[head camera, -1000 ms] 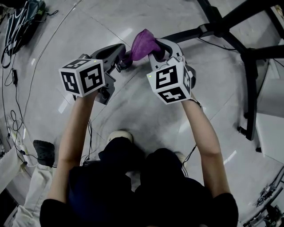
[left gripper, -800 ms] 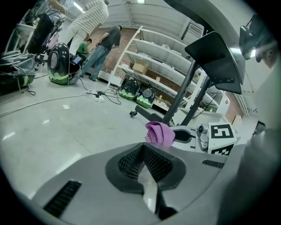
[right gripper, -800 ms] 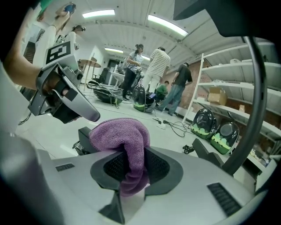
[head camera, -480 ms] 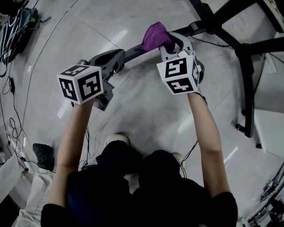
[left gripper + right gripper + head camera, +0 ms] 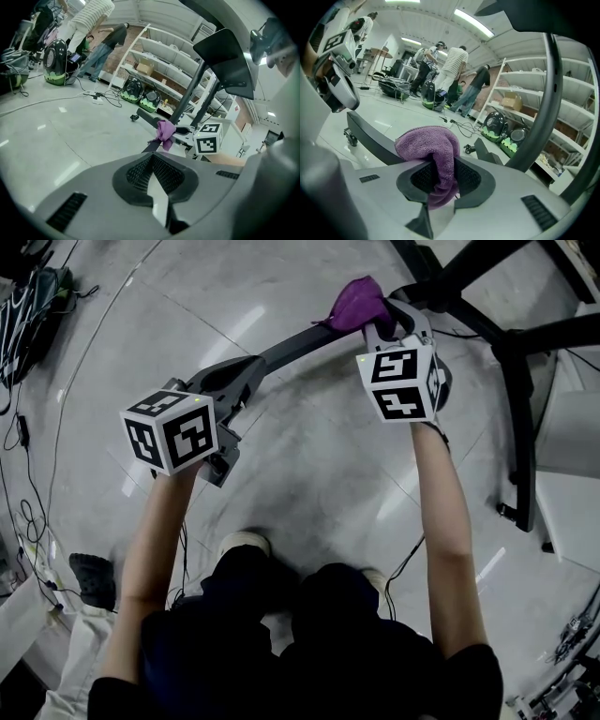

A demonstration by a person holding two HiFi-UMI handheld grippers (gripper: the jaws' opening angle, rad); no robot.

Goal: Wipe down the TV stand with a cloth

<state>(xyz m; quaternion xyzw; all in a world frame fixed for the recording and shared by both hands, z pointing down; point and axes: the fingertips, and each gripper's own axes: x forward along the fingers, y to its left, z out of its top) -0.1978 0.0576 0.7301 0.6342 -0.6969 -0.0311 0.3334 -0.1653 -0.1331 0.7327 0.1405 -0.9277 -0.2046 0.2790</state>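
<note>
The purple cloth (image 5: 356,298) is bunched on a black base leg of the TV stand (image 5: 291,345), which runs low over the floor towards the upper right. My right gripper (image 5: 380,322) is shut on the cloth (image 5: 429,146), whose fold hangs down between the jaws. The stand's leg (image 5: 370,137) passes behind the cloth in the right gripper view. My left gripper (image 5: 249,369) sits farther down the same leg, shut with nothing in it. In the left gripper view the cloth (image 5: 165,131) shows ahead on the leg (image 5: 151,121), beyond the closed left gripper (image 5: 152,159).
More black stand legs and a post (image 5: 525,381) cross the upper right. Cables (image 5: 28,502) and a bag (image 5: 28,296) lie on the floor at left. White shelves (image 5: 164,61) with backpacks and several people (image 5: 450,77) stand in the background.
My right gripper has carried the cloth up and to the right along the stand's leg, away from the left gripper. The left gripper has stayed nearly in place.
</note>
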